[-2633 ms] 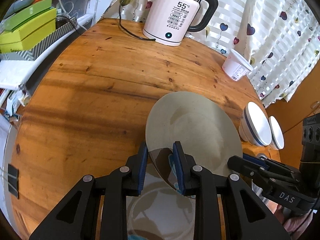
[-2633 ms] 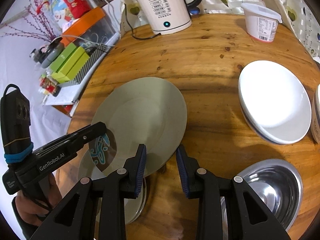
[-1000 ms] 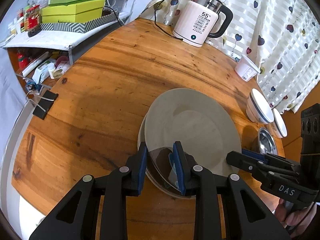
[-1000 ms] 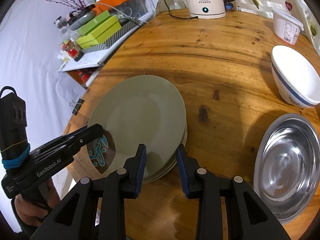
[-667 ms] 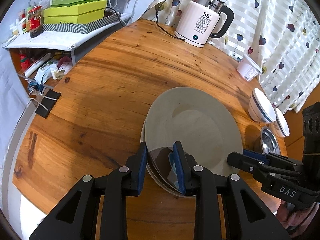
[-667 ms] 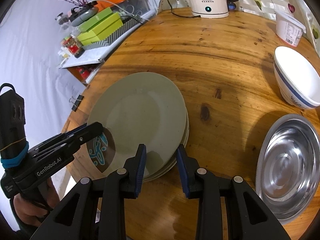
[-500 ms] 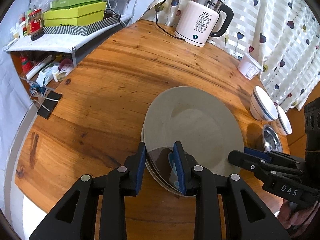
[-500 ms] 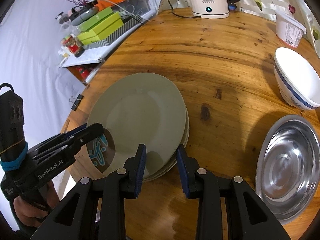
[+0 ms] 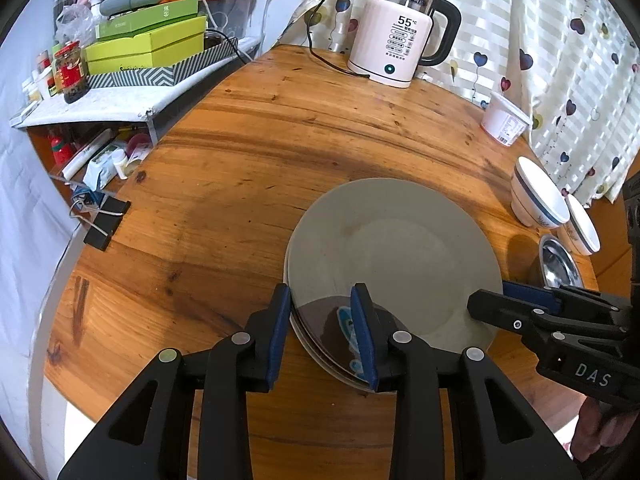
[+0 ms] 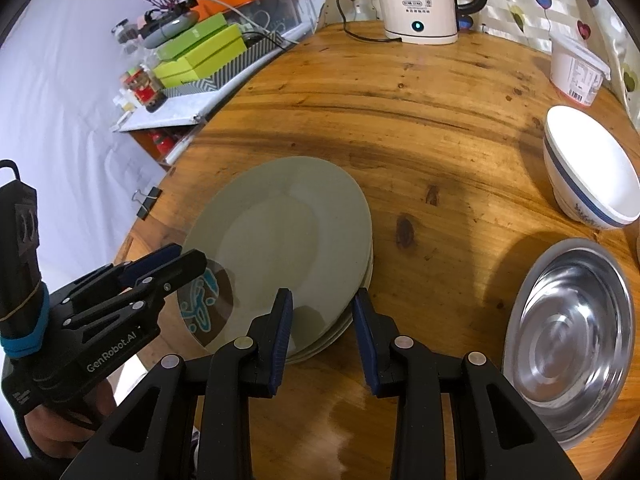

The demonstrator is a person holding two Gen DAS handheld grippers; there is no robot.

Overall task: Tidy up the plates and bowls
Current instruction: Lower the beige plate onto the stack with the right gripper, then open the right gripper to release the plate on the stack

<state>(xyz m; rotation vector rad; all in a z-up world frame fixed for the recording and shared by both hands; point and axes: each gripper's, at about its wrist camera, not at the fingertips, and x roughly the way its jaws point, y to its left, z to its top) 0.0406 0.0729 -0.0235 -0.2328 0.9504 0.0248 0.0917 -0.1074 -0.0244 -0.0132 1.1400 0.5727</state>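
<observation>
Here the left hand-held gripper (image 9: 322, 326) sits low over the near edge of the plate stack (image 9: 394, 256), its blue-padded jaws easing apart with the dark patterned rim of the plates between them; from the wrist view the pads look just clear of that rim, though the right-hand pad is very close to it. The right hand-held gripper (image 10: 322, 332) hangs at the stack's other near edge, jaws apart and nothing gripped, the stacked rims showing in the gap between the fingers. A hand (image 10: 60, 436) is wrapped around the left tool's handle at the lower left of the right wrist view.

The stack itself is grey-green, several plates deep, with a smooth plate on top, resting on the round wooden surface (image 9: 248, 168) towards its near side. Off to the right of the stack a shallow stainless steel bowl (image 10: 568, 344) stands upright and empty. Just beyond it is a white bowl with a blue band (image 10: 588, 172), and in the left wrist view a second, similar bowl (image 9: 582, 230) sits right beside the first.

Further back, a white plastic tub (image 10: 576, 74) stands near the heart-patterned curtain (image 9: 560, 40). A white electric kettle (image 9: 400, 44) showing 55 on its display is at the far edge, its cord trailing left. Past the surface's left rim, green boxes (image 9: 148, 44) are piled on a shelf, and a binder clip (image 9: 102, 226) is clamped on the rim.
</observation>
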